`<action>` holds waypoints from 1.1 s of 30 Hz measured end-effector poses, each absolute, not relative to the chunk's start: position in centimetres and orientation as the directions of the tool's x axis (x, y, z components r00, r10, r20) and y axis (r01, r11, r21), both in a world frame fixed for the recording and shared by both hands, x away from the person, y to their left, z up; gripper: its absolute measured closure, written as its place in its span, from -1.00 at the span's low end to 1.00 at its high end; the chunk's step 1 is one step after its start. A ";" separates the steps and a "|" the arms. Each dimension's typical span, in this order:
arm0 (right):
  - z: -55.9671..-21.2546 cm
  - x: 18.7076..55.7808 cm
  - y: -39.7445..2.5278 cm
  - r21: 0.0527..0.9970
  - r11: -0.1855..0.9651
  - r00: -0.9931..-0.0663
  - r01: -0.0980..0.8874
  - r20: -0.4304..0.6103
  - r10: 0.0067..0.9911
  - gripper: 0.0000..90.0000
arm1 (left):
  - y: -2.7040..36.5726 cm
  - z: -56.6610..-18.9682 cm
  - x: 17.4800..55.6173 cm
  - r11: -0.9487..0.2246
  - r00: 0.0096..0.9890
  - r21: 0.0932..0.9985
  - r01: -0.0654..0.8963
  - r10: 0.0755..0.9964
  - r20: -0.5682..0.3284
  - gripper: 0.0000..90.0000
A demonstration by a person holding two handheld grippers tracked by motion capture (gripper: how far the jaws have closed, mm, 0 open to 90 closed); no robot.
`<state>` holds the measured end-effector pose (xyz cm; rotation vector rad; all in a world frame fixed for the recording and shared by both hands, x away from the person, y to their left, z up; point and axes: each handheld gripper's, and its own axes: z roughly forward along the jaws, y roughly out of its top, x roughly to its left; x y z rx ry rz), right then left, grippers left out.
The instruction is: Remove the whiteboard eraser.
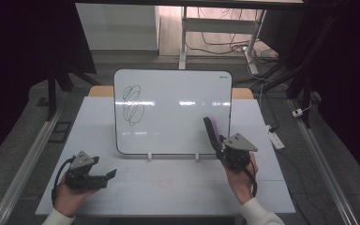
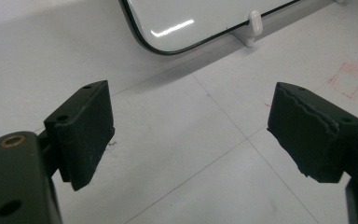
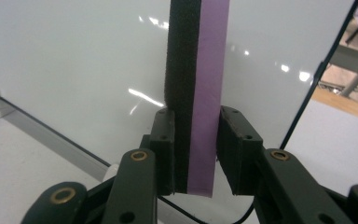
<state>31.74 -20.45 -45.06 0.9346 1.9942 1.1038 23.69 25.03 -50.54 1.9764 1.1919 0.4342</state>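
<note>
up close, the right gripper (image 3: 195, 154) squeezes a purple eraser (image 3: 196, 70) upright; from above, scribbles (image 1: 133, 105) show on the whiteboard (image 1: 178, 93); the left gripper (image 2: 191, 140) rests low, jaws wide apart.

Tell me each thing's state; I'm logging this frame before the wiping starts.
Whiteboard: propped upright on the table, black scribbles at upper left, not wiped.
Eraser: clamped upright in the right tool, near the board's lower right.
Right tool: shut on the eraser.
Left tool: open, holding nothing, above the table.
</note>
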 end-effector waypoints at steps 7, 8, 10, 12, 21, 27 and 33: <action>-45.4 31.1 -19.8 0.880 0.408 -0.592 0.242 -0.200 0.781 0.51 | 24.7 -50.2 23.7 -0.258 0.517 0.763 0.592 0.848 -0.114 -0.65; -45.5 31.0 -19.7 0.880 0.412 -0.602 0.236 -0.200 0.773 0.51 | 24.7 -50.1 23.7 -0.258 0.519 0.763 0.592 0.846 -0.117 -0.65; -45.6 30.8 -19.5 0.880 0.417 -0.621 0.226 -0.199 0.758 0.51 | 24.5 -50.0 23.8 -0.258 0.525 0.765 0.590 0.843 -0.121 -0.65; -45.6 30.6 -19.2 0.881 0.423 -0.637 0.213 -0.203 0.743 0.51 | 24.2 -49.8 23.9 -0.260 0.532 0.767 0.586 0.838 -0.123 -0.65; -46.1 29.6 -17.5 0.865 0.480 -0.711 0.144 -0.247 0.658 0.51 | 21.7 -47.7 24.7 -0.286 0.612 0.785 0.549 0.777 -0.145 -0.62; -47.1 28.9 -15.8 0.828 0.556 -0.763 0.074 -0.312 0.566 0.51 | 19.5 -46.3 25.8 -0.300 0.666 0.791 0.534 0.725 -0.175 -0.62; -48.0 28.5 -14.9 0.796 0.604 -0.800 0.032 -0.342 0.493 0.51 | 17.8 -45.6 27.1 -0.329 0.704 0.770 0.546 0.679 -0.209 -0.62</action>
